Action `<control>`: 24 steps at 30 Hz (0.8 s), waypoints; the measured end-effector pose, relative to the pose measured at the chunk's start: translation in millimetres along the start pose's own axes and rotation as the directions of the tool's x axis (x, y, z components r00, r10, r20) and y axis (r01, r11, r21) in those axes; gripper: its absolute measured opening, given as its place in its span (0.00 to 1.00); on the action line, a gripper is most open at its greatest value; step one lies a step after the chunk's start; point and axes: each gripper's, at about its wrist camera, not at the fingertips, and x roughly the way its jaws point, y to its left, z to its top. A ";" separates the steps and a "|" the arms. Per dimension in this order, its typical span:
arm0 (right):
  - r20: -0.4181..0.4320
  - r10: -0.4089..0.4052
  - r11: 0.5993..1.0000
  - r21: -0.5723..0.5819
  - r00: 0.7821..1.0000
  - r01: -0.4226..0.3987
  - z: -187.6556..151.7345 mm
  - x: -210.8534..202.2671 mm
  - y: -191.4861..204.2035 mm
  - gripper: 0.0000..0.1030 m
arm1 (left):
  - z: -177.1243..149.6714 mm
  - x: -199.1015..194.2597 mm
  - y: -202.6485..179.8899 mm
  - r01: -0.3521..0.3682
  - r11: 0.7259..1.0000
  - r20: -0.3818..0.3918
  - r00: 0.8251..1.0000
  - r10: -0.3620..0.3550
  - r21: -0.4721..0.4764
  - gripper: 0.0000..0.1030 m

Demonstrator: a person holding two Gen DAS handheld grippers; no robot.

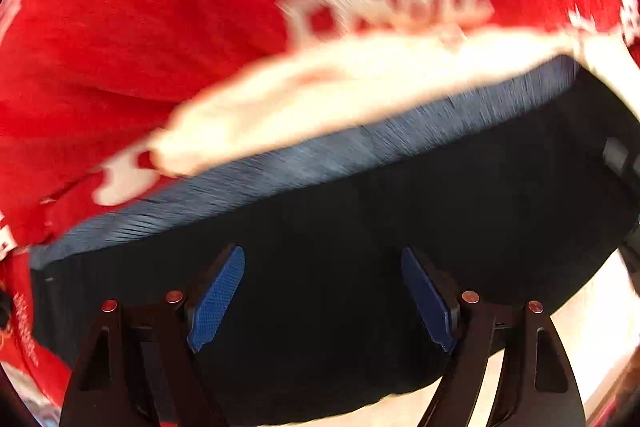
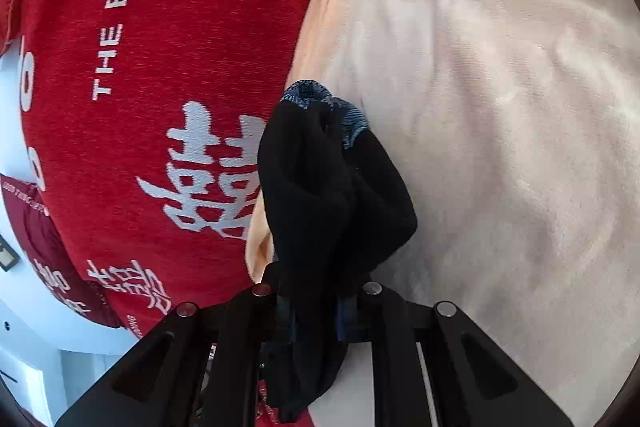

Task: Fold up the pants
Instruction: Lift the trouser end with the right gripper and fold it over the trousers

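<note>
Two pairs of tongs work over a bed covered by a cream fleece blanket [image 2: 500,107] and a red woven throw with white lettering [image 2: 160,67]. The right tongs [image 2: 316,307] are clamped narrow on a bunched wad of the black pants with a blue patterned waistband [image 2: 328,187]; the cloth rises between the fingers and the blue band shows at its far tip, above the seam where the throw meets the blanket. The left tongs [image 1: 322,299] stand wide with nothing between their blue pads [image 1: 218,299]. Just beyond them in the left wrist view the pants [image 1: 360,227] spread as a broad dark sheet, the blue waistband running along the far edge against the blanket [image 1: 340,99] and the throw [image 1: 140,27]. That view is smeared by motion, so how close the pads are to the cloth cannot be told.

The likely trouble is an uneven fold. With only one side held, and held as a wad rather than a flat edge, the free side may sag or twist. The left tongs could also close on a single layer or catch the fleece blanket beneath, dragging it along. A hurried pull from the right may slip the cloth out.
</note>
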 end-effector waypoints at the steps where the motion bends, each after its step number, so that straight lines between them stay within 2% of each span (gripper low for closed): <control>1: 0.001 0.019 1.000 -0.003 1.000 -0.019 -1.7 -1.2 2.6 0.14 | -5.6 7.7 -4.5 -0.011 1.000 0.023 1.000 0.011 -0.009 0.81; 3: 0.008 0.041 0.999 -0.004 0.999 -0.041 -4.8 -3.3 7.0 0.13 | -10.7 5.7 -2.9 -0.007 1.000 0.074 0.997 0.009 -0.028 0.81; 6: 0.000 0.038 0.999 -0.029 0.999 -0.038 -8.9 0.4 18.3 0.13 | -10.9 4.9 5.2 0.029 0.999 0.061 0.998 -0.026 -0.043 0.82; 8: -0.006 0.043 0.998 -0.054 0.999 -0.043 -11.4 1.3 28.0 0.13 | -13.3 3.4 5.9 0.027 0.999 0.070 0.997 -0.026 -0.021 0.82; 12: -0.040 0.025 0.988 -0.152 0.999 -0.031 -23.2 9.6 61.7 0.14 | -15.8 1.4 11.2 0.059 0.998 0.084 0.995 -0.057 -0.017 0.85; 15: -0.065 -0.003 0.968 -0.251 0.998 -0.014 -41.1 16.1 92.7 0.14 | -15.1 -0.7 39.5 0.115 0.992 0.047 0.993 -0.113 -0.051 0.85; 17: -0.072 -0.015 0.953 -0.303 0.997 -0.007 -53.5 19.8 110.3 0.14 | -20.5 -9.9 61.5 0.124 0.989 0.052 0.991 -0.119 -0.085 0.85; 21: -0.062 -0.067 0.911 -0.412 0.996 0.035 -80.8 27.3 145.8 0.14 | -41.7 -35.2 122.0 0.101 0.986 0.098 0.991 -0.088 -0.135 0.85; 24: -0.042 -0.138 0.853 -0.513 0.989 0.097 -111.4 39.2 172.4 0.14 | -62.8 -45.1 175.2 0.072 0.981 0.086 0.995 -0.058 -0.182 0.85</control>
